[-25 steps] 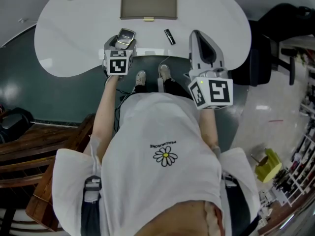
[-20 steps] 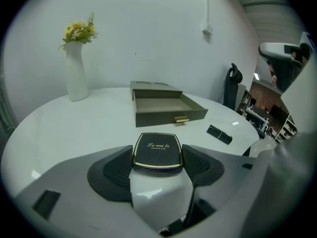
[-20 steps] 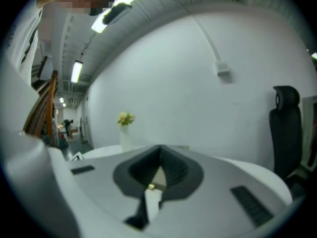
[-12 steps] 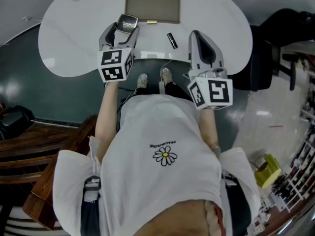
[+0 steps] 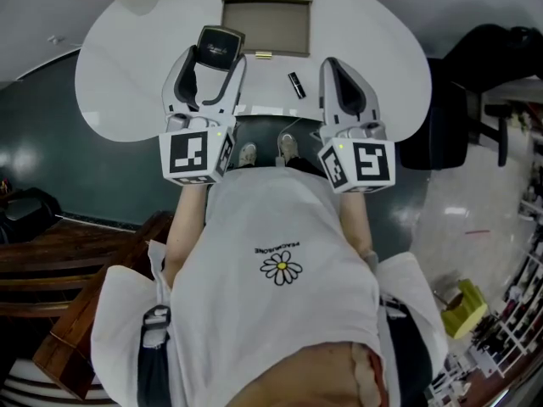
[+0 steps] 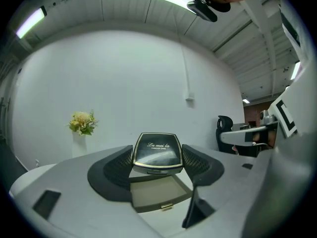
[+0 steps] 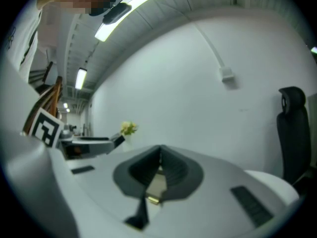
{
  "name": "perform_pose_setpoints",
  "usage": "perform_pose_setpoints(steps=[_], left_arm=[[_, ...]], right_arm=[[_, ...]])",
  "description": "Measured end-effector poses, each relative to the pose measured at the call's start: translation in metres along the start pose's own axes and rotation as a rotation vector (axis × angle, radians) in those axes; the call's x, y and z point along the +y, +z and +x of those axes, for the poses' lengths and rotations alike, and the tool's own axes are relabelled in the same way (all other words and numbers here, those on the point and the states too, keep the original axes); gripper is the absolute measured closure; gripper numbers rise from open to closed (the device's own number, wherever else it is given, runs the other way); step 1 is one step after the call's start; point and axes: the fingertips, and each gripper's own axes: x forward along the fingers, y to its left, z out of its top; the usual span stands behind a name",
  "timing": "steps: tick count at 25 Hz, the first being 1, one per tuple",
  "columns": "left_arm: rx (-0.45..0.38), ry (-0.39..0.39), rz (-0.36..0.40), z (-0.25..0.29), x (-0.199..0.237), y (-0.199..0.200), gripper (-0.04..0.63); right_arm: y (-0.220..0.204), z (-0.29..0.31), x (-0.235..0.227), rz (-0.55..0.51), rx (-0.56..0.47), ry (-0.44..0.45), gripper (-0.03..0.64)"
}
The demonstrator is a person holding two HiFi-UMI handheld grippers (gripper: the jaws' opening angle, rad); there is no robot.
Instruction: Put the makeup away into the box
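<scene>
A black powder compact (image 5: 220,44) with a gold rim sits flat between the jaws of my left gripper (image 5: 212,58), which is shut on it and held level above the white table (image 5: 119,91). In the left gripper view the compact (image 6: 156,152) hangs just in front of the open taupe box (image 6: 161,196). That box (image 5: 266,25) lies at the table's far middle, with a gold clasp on its front edge. A small black tube (image 5: 295,84) lies on the table between the grippers. My right gripper (image 5: 333,63) is shut and holds nothing; its jaws meet at the tips (image 7: 159,152).
A pale vase of yellow flowers (image 6: 81,124) stands at the table's far left. A black office chair (image 5: 484,49) is to the right of the table. The person's feet (image 5: 265,147) show under the table's near edge.
My left gripper has risen and swung level with the compact in it, moving toward the box. The right gripper has barely shifted.
</scene>
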Motion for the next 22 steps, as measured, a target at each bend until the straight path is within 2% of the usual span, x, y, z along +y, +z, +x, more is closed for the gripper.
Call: perform_pose_setpoints(steps=[7, 12, 18, 22], left_arm=[[0.007, -0.016, -0.006, 0.010, -0.002, -0.001, 0.272], [0.062, -0.074, 0.014, 0.044, -0.010, -0.016, 0.272], [0.186, -0.150, 0.051, 0.094, -0.017, -0.053, 0.272], [0.310, -0.195, 0.058, 0.125, -0.031, -0.091, 0.272]], right_arm=[[-0.001, 0.002, -0.006, 0.003, 0.007, -0.005, 0.586], [-0.011, -0.004, -0.020, 0.020, 0.032, -0.028, 0.588], [-0.021, -0.010, -0.031, 0.038, 0.051, -0.061, 0.588], [-0.027, -0.015, -0.042, 0.046, 0.071, -0.076, 0.588]])
